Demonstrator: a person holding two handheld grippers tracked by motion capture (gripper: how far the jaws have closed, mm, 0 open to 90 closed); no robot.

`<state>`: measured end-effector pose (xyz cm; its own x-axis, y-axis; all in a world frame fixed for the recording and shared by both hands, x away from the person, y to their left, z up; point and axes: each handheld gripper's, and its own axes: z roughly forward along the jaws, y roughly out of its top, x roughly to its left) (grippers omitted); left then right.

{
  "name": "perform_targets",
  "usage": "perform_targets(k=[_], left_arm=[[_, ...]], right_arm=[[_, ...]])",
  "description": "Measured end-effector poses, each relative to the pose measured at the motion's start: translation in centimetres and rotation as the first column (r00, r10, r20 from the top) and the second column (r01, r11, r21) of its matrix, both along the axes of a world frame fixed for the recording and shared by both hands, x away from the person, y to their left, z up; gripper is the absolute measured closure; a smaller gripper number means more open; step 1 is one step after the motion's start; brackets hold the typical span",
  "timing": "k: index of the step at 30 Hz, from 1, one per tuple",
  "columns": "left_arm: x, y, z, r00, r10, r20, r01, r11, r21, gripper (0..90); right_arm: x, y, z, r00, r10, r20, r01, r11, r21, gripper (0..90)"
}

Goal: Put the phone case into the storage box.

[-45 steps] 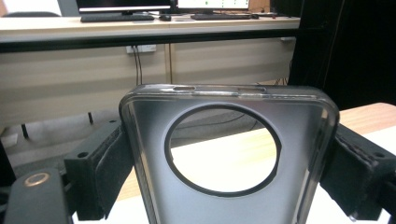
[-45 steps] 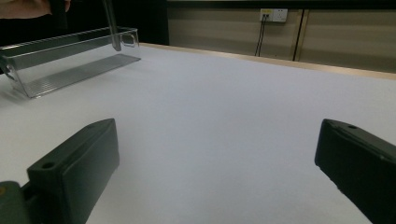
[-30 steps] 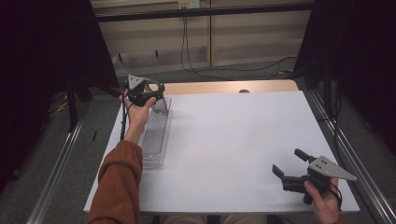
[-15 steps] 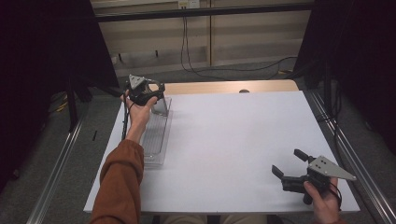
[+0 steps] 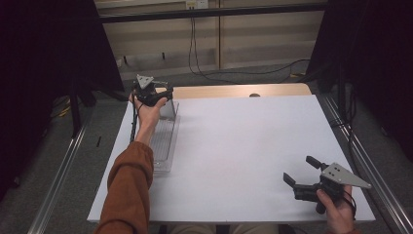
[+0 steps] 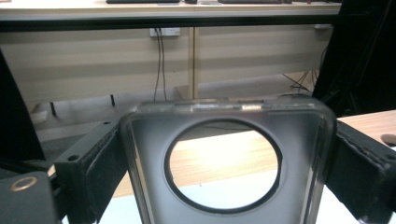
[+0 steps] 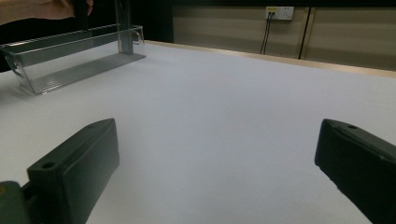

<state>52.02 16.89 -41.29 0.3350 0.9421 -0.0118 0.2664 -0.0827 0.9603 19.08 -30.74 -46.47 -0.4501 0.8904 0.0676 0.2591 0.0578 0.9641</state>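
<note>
A clear plastic case (image 6: 303,140) with a large round hole stands upright between the jaws of my left gripper (image 6: 226,163), which is shut on its two sides. From above, the left gripper (image 5: 163,95) is at the far end of a long clear tray (image 5: 163,144), and the case (image 5: 169,110) reaches down into that end. My right gripper (image 5: 298,169) hovers low over the white table near the front right corner. It is open, with nothing between its jaws (image 7: 219,158). The tray (image 7: 70,70) and the upright case (image 7: 125,30) also appear far off at the upper left.
The white table top (image 5: 243,146) has a bare wooden strip (image 5: 234,91) along its far edge. A small dark spot (image 5: 253,95) lies on that strip. Metal rails (image 5: 358,151) run along both sides of the table. Cables hang behind it.
</note>
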Motion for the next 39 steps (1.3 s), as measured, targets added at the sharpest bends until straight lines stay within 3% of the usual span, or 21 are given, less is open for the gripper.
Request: perform_targets(k=[6, 10, 14, 21, 26, 31, 34, 36, 39], left_arm=[[0.3, -0.4, 0.3, 0.9998, 0.017, 0.009, -0.018, 0.9996, 0.023, 8.3], [0.6, -0.8, 0.1, 0.9998, -0.005, 0.021, 0.005, 0.9996, 0.028, 9.5], [0.8, -1.1, 0.1, 0.9996, -0.026, 0.015, 0.025, 0.9976, 0.064, 10.1], [1.2, -1.5, -0.3, 0.9995, -0.025, 0.019, 0.024, 0.9987, 0.046, 9.9], [1.4, -1.3, -0.3, 0.9997, -0.013, 0.019, 0.012, 0.9981, 0.060, 9.5], [1.7, -1.2, 0.2, 0.9984, -0.026, 0.051, 0.025, 0.9995, 0.022, 11.1], [1.8, -1.2, 0.3, 0.9990, -0.014, 0.041, 0.013, 0.9992, 0.038, 11.7], [1.9, -1.3, 0.2, 0.9983, -0.036, 0.046, 0.035, 0.9990, 0.027, 11.3], [1.9, -1.4, 0.2, 0.9972, -0.058, 0.047, 0.055, 0.9974, 0.045, 8.4]], right_arm=[[0.0, 0.0, 0.0, 1.0000, 0.004, 0.003, -0.004, 1.000, -0.001, 0.0], [-0.1, 0.0, 0.0, 1.0000, 0.002, -0.007, -0.002, 1.000, 0.007, 0.0], [0.0, 0.0, 0.0, 1.0000, 0.002, -0.003, -0.002, 1.000, 0.010, 0.0], [0.0, -0.1, 0.0, 1.0000, 0.007, -0.007, -0.007, 1.000, 0.006, 0.0], [0.0, -0.1, 0.0, 0.9999, 0.013, -0.005, -0.013, 1.000, 0.003, 0.0], [0.0, 0.0, 0.0, 0.9999, 0.014, -0.003, -0.014, 1.000, 0.003, 0.0], [0.1, 0.0, -0.1, 0.9999, 0.014, -0.005, -0.014, 1.000, 0.005, 0.0], [0.0, -0.1, -0.1, 0.9999, 0.015, -0.007, -0.015, 1.000, 0.004, 0.0], [0.0, -0.1, -0.1, 0.9998, 0.016, -0.008, -0.016, 1.000, 0.005, 0.0]])
